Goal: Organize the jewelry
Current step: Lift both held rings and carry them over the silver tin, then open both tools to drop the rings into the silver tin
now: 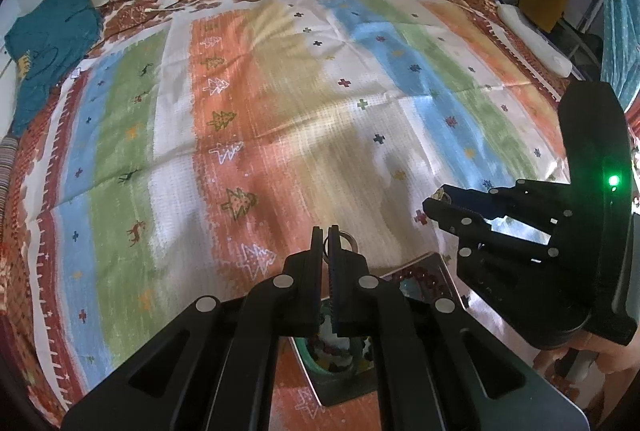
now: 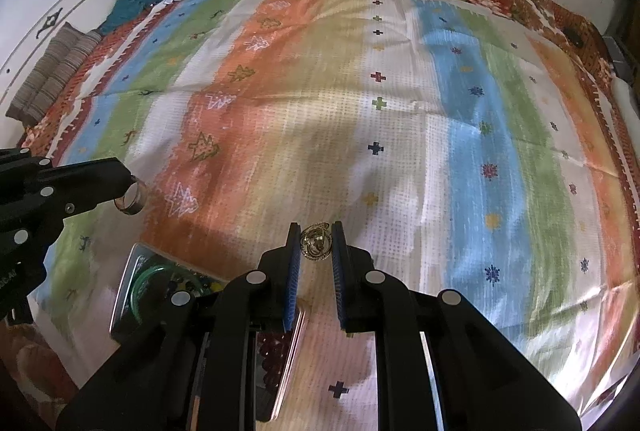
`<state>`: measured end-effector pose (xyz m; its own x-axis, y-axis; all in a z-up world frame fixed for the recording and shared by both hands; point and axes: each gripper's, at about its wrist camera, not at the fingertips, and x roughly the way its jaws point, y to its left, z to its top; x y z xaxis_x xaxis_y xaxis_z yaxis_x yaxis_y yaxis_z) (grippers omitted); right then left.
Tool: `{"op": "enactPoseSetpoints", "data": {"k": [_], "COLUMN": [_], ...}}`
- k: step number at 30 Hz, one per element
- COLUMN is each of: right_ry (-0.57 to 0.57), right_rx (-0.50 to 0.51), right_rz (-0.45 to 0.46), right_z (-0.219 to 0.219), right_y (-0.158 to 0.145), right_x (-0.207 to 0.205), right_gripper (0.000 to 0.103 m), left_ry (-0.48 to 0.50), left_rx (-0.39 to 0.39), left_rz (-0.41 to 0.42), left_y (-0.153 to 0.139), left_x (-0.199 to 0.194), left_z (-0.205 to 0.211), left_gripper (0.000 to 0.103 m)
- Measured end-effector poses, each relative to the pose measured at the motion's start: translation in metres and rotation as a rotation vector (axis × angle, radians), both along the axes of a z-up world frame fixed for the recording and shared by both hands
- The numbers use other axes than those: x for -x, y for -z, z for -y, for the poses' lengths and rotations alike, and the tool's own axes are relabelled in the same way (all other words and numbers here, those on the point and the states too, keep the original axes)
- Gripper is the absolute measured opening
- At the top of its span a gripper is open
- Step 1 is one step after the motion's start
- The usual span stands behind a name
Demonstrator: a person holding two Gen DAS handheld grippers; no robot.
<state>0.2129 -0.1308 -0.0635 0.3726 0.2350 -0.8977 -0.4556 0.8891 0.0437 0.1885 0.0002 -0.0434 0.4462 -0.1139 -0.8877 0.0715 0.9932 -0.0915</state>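
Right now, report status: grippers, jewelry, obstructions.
Left gripper shut on silver ring. Right gripper shut on gold ornament. Jewelry tray below, between them. Nothing in the way.

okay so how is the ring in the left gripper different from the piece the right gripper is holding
The ring is a plain, smooth silver-toned band; the gold piece is ornate, with openwork detail. The left gripper is closed nearly flat on the band's edge, while the right gripper holds the gold piece with its jaws wider apart. Both are pinched at the fingertips, held above the striped cloth.
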Motion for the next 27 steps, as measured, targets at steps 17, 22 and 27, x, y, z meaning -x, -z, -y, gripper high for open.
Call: {"op": "enactPoseSetpoints", "data": {"k": [17,22,27], "right_ry": [-0.027,-0.037,-0.051], "right_rx": [-0.022,-0.026,-0.028], "right_rz": [0.017,0.019,0.012], "right_z": [0.004,0.005,0.005], "right_y": [-0.010,-0.012,-0.012], "right_x": [0.029,0.037,0.046], "right_gripper": [0.016,0.016,0.016], "left_ry": [0.004,0.007,0.011], "left_rx": [0.014,0.013,0.007], "left_rz": [0.036,0.044,0.042], "left_y": [-0.011,-0.013,-0.011], "left_x": [0.034,0.043,0.049], "left_z": [-0.002,-0.002,0.001], "left_gripper": [0.002,0.002,0.002]}}
